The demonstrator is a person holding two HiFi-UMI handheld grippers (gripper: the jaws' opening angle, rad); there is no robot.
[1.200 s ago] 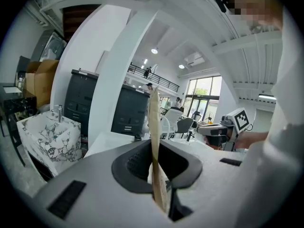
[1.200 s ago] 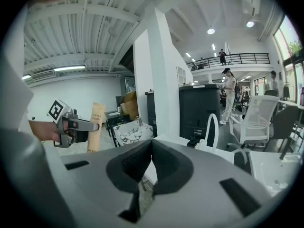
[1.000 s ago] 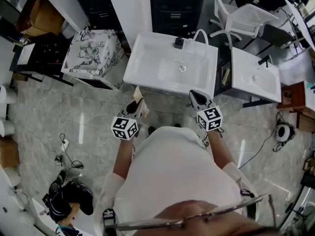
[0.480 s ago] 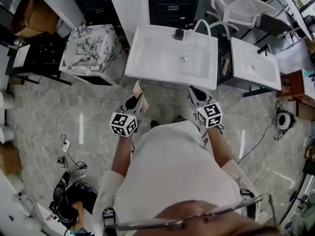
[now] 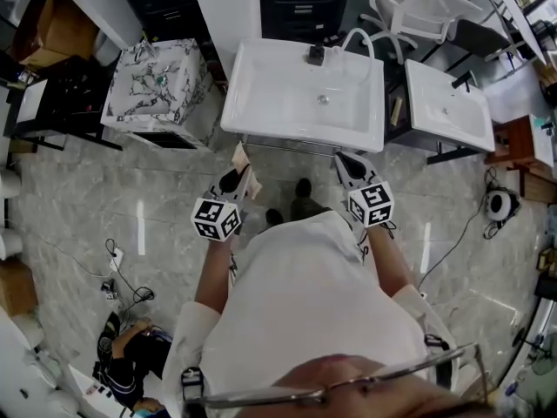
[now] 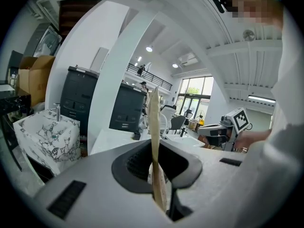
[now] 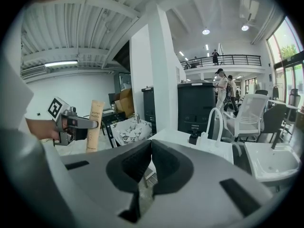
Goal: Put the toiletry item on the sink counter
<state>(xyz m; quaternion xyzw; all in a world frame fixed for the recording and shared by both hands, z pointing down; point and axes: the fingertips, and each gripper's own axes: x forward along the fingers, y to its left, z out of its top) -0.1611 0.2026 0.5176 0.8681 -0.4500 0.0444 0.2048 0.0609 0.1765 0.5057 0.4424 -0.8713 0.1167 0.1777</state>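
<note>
Left of the white sink (image 5: 239, 116) stands a marbled washstand (image 5: 157, 85), which is not the target. The left gripper (image 5: 237, 181) hangs short of the sink's front edge, at its left corner. Its jaws are clamped nearly together on a thin tan toiletry pack (image 5: 242, 158), which stands up on edge out of them, its end towards the sink. The step in hand looks like the carry to the sink. To do it well, bring the pack forward over the front edge to the flat worktop rim at the sink's left side. Keep it out of the bowl and away from the tap (image 5: 315, 55) at the back. Being so thin, the pack would likely topple if stood on edge, so tip it flat and let go only once it rests on the rim. The right gripper (image 5: 342, 162) hovers short of the sink's front right corner, jaws pressed together on nothing, and is best kept clear.
</note>
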